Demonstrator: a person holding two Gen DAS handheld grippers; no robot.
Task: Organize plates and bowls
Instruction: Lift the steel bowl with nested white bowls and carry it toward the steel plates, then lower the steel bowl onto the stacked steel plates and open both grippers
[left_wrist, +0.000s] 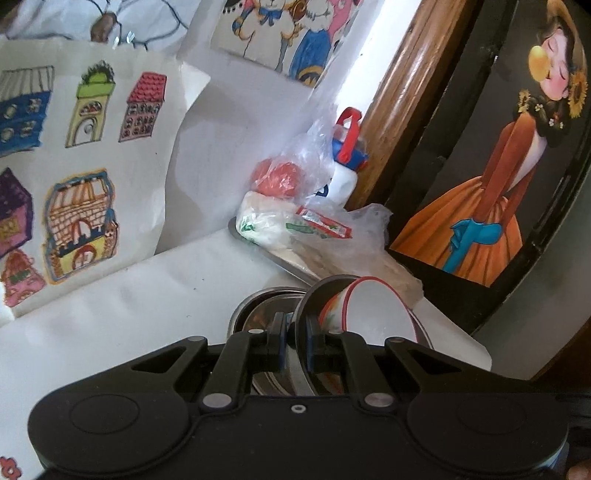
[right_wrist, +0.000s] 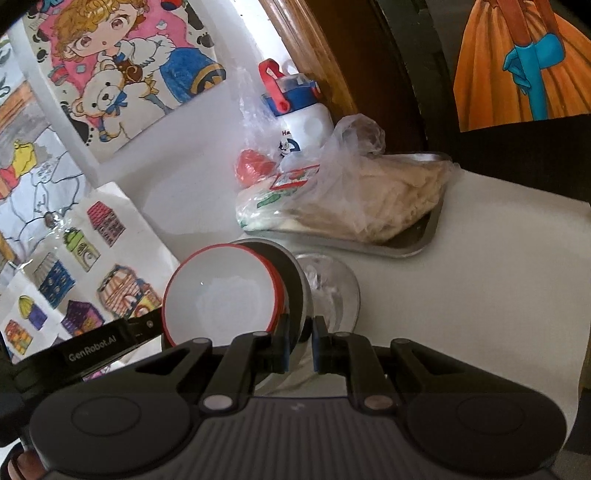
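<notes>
My left gripper (left_wrist: 296, 341) is shut on the rim of a steel bowl (left_wrist: 308, 308) that holds a tilted white bowl with a red rim (left_wrist: 376, 310). Another steel bowl (left_wrist: 264, 310) sits on the table just left of it. In the right wrist view my right gripper (right_wrist: 300, 343) is shut on the rim of the same steel bowl (right_wrist: 293, 284), with the red-rimmed white bowl (right_wrist: 221, 299) nested inside and tipped toward the left. A clear glass bowl (right_wrist: 332, 291) lies behind it on the white table (right_wrist: 480, 277).
A metal tray (right_wrist: 406, 247) with bagged bread (right_wrist: 369, 199), a red item in plastic (right_wrist: 253, 164) and a white bottle with a blue and red lid (right_wrist: 299, 110) stand at the back. Drawings cover the wall on the left. A dark framed picture (left_wrist: 491, 166) stands on the right.
</notes>
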